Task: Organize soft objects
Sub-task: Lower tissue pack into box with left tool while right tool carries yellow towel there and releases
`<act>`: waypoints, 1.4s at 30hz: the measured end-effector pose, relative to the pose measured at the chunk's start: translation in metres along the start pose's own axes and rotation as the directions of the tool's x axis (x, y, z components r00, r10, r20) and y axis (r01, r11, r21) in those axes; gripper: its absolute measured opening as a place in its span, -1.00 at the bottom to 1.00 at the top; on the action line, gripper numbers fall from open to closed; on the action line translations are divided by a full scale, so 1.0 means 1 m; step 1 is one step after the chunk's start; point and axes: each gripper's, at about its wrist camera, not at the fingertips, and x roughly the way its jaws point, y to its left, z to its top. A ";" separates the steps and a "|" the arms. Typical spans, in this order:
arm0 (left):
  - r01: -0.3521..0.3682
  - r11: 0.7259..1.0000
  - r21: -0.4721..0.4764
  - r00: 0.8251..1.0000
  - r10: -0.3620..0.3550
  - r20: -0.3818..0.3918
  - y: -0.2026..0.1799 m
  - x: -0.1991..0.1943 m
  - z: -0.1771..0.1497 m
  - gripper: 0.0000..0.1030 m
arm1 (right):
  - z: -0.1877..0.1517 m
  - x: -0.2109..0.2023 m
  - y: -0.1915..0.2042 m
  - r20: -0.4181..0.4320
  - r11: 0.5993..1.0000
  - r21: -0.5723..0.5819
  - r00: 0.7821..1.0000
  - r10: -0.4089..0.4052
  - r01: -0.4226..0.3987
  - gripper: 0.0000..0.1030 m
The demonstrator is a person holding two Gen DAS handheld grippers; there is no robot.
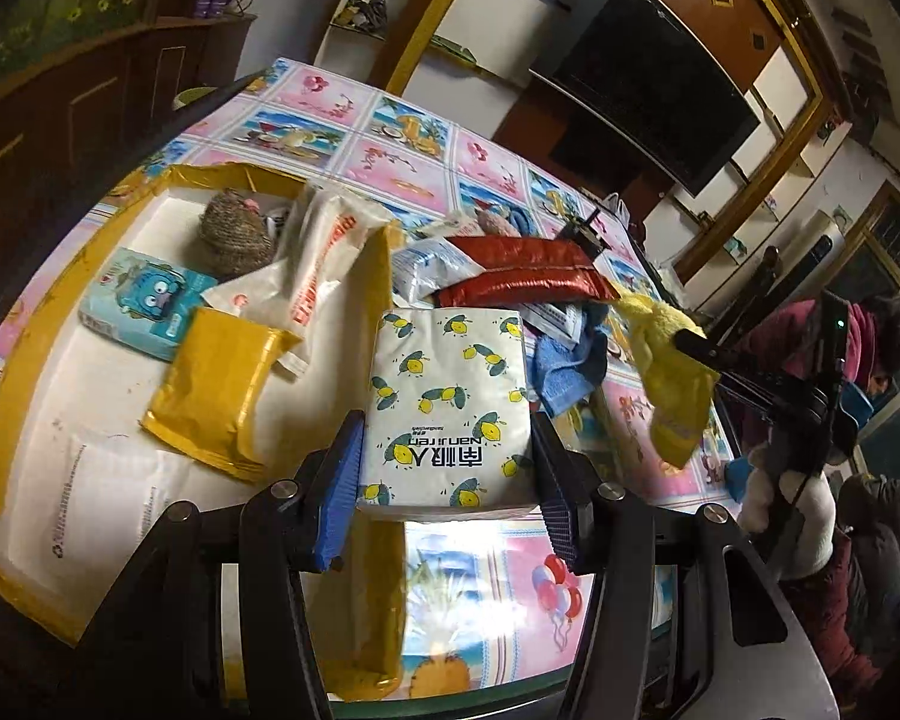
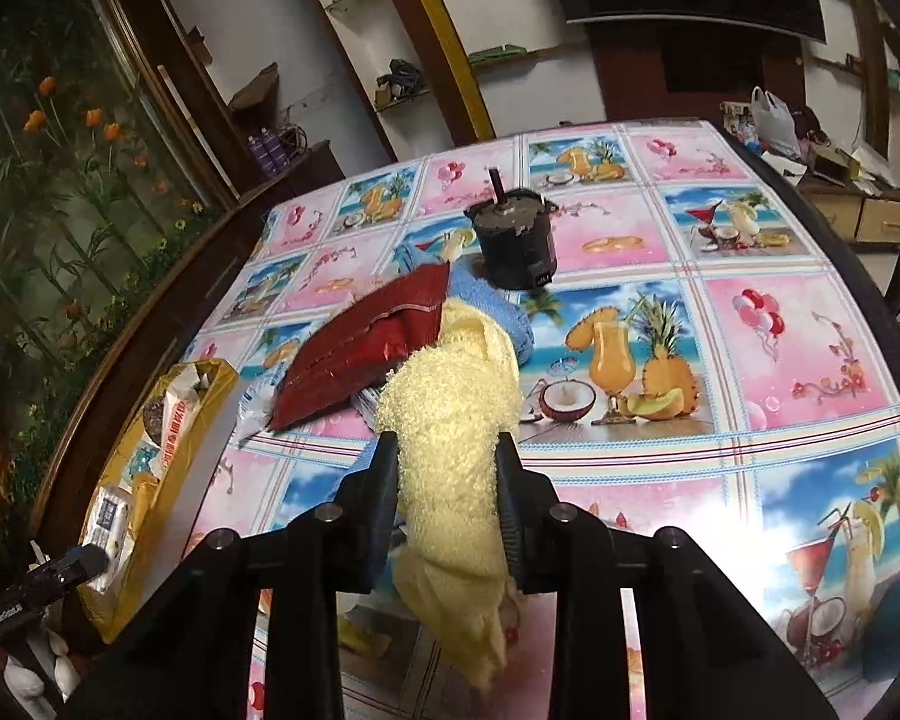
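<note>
A white tissue pack with a lemon print (image 1: 450, 372) sits between the blue pads of my left gripper (image 1: 447, 420), which is shut on it just above the right wall of a yellow-taped box (image 1: 384, 276). My right gripper (image 2: 447, 441) is shut on a fluffy yellow towel (image 2: 450, 384), lifted over the patterned tablecloth (image 2: 750, 360). The left wrist view shows the same towel (image 1: 672, 384) hanging from the right gripper's fingers (image 1: 699, 351). Behind it lies a pile with a red pouch (image 2: 366, 348) and a blue cloth (image 2: 513, 315).
The box holds a blue tissue pack (image 1: 144, 300), a yellow padded envelope (image 1: 216, 390), a woven brown bundle (image 1: 234, 234) and a white bag (image 1: 324, 252). A black pot (image 2: 516, 240) stands beyond the pile. A person (image 1: 870, 354) is at the table's right side.
</note>
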 end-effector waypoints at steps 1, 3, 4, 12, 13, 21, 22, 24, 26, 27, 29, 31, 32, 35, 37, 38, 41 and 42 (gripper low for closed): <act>-0.008 1.000 -0.012 1.000 0.008 0.014 0.006 -0.006 0.002 0.02 | 0.003 -0.007 0.003 0.020 1.000 -0.005 1.000 0.006 -0.006 -0.45; -0.029 0.999 -0.033 0.999 0.030 0.039 0.018 -0.015 0.005 0.02 | 0.009 -0.021 0.012 0.056 1.000 -0.014 0.998 0.026 -0.025 -0.47; -0.042 0.998 -0.044 0.998 0.044 0.050 0.024 -0.019 0.006 0.02 | 0.012 -0.026 0.018 0.069 0.999 -0.021 0.997 0.043 -0.041 -0.49; -0.146 0.976 -0.163 0.984 0.160 0.074 0.084 -0.037 0.005 0.03 | 0.021 -0.026 0.091 0.035 0.969 -0.140 0.977 0.211 -0.204 -0.78; -0.151 0.973 -0.175 0.984 0.165 0.070 0.089 -0.038 0.004 0.03 | 0.021 -0.022 0.099 0.023 0.966 -0.158 0.977 0.212 -0.206 -0.78; -0.201 0.964 -0.175 0.973 0.217 0.077 0.107 -0.046 -0.005 0.03 | -0.009 0.017 0.077 -0.104 0.991 -0.104 0.992 0.070 -0.080 -0.23; -0.201 0.963 -0.180 0.974 0.216 0.070 0.110 -0.044 -0.005 0.03 | -0.018 0.021 0.073 -0.120 0.994 -0.095 0.992 0.043 -0.055 -0.09; -0.198 0.961 -0.192 0.976 0.211 0.053 0.114 -0.039 -0.006 0.03 | -0.033 0.034 0.068 -0.157 0.996 -0.083 0.988 0.000 -0.013 -0.04; -0.196 0.962 -0.192 0.977 0.208 0.044 0.113 -0.035 -0.005 0.03 | -0.041 0.045 0.068 -0.182 0.997 -0.074 0.983 -0.020 0.007 0.01; -0.196 0.963 -0.188 0.978 0.207 0.041 0.112 -0.035 -0.006 0.03 | -0.043 0.049 0.068 -0.179 0.998 -0.067 0.984 -0.022 0.011 0.01; -0.197 0.963 -0.183 0.977 0.207 0.040 0.111 -0.035 -0.008 0.03 | -0.043 0.055 0.068 -0.178 0.999 -0.045 0.984 -0.004 -0.004 0.01; -0.199 0.962 -0.185 0.977 0.210 0.039 0.111 -0.036 -0.009 0.03 | -0.045 0.062 0.062 -0.209 0.999 0.005 0.977 0.048 -0.048 -0.04; -0.204 0.961 -0.184 0.976 0.215 0.039 0.111 -0.037 -0.010 0.03 | -0.046 0.066 0.058 -0.227 0.996 0.032 0.970 0.087 -0.081 -0.05; -0.219 0.957 -0.188 0.972 0.230 0.039 0.113 -0.037 -0.010 0.03 | -0.048 0.065 0.052 -0.225 0.990 0.066 0.965 0.137 -0.125 -0.21; -0.227 0.955 -0.191 0.970 0.239 0.038 0.115 -0.037 -0.010 0.03 | -0.048 0.059 0.046 -0.193 0.982 0.104 0.965 0.177 -0.159 -0.27; -0.233 0.953 -0.191 0.969 0.244 0.036 0.116 -0.037 -0.010 0.03 | -0.048 0.055 0.043 -0.174 0.978 0.119 0.966 0.190 -0.171 -0.28; -0.259 0.948 -0.187 0.962 0.270 0.035 0.118 -0.039 -0.010 0.03 | -0.045 0.041 0.038 -0.117 0.974 0.137 0.973 0.198 -0.182 -0.28; -0.272 0.944 -0.187 0.958 0.283 0.035 0.118 -0.039 -0.010 0.03 | -0.043 0.033 0.038 -0.094 0.974 0.133 0.976 0.195 -0.182 -0.28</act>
